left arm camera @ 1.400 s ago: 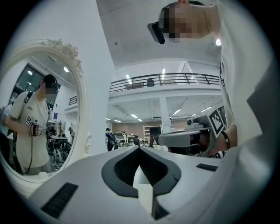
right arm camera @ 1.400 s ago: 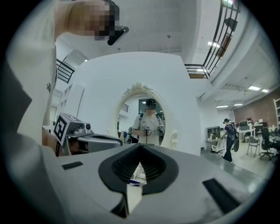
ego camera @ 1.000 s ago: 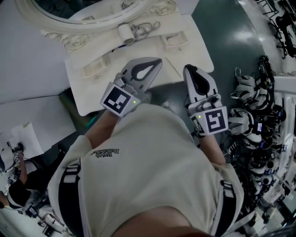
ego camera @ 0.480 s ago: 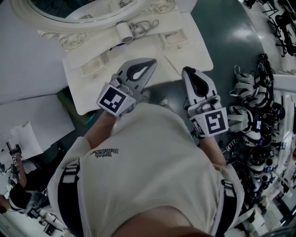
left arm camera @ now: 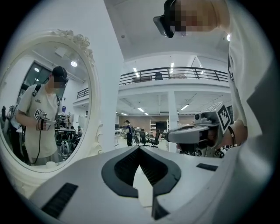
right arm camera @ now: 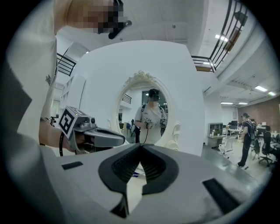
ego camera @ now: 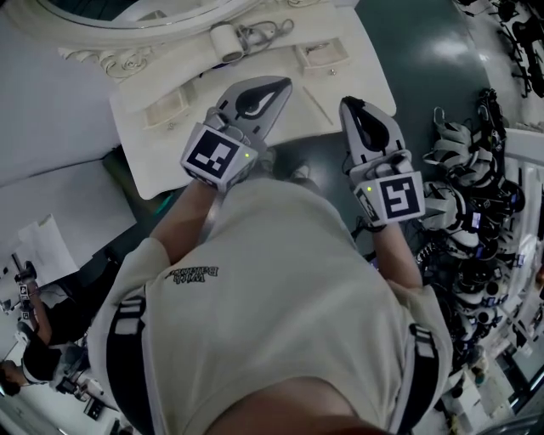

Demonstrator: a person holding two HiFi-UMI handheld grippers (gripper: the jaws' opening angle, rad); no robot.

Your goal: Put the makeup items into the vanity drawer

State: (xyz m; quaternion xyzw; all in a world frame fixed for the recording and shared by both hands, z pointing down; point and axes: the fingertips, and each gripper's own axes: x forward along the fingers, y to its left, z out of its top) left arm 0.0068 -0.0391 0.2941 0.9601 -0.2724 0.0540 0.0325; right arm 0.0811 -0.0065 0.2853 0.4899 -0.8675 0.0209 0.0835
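Note:
The white vanity (ego camera: 357,59) stands in front of me with its oval mirror (ego camera: 127,17) at the top of the head view. On its top lie a white cylindrical item (ego camera: 226,41) and a metal looped tool (ego camera: 265,32). Two small drawer boxes (ego camera: 321,54) (ego camera: 167,107) sit on the top. My left gripper (ego camera: 283,82) hovers over the vanity's front part, shut and holding nothing. My right gripper (ego camera: 347,104) is just off the front edge, also shut and holding nothing. The left gripper view shows shut jaws (left arm camera: 140,148) beside the mirror (left arm camera: 43,109). The right gripper view shows shut jaws (right arm camera: 141,145) facing the mirror (right arm camera: 148,113).
A heap of spare grippers and cables (ego camera: 459,212) lies on the green floor at the right. White panels and a sheet of paper (ego camera: 42,246) are at the left, with another person (ego camera: 25,348) at the lower left. My own torso hides the vanity's front underside.
Both grippers have moved a little forward toward the vanity, the left one more. Both stay shut and hold nothing.

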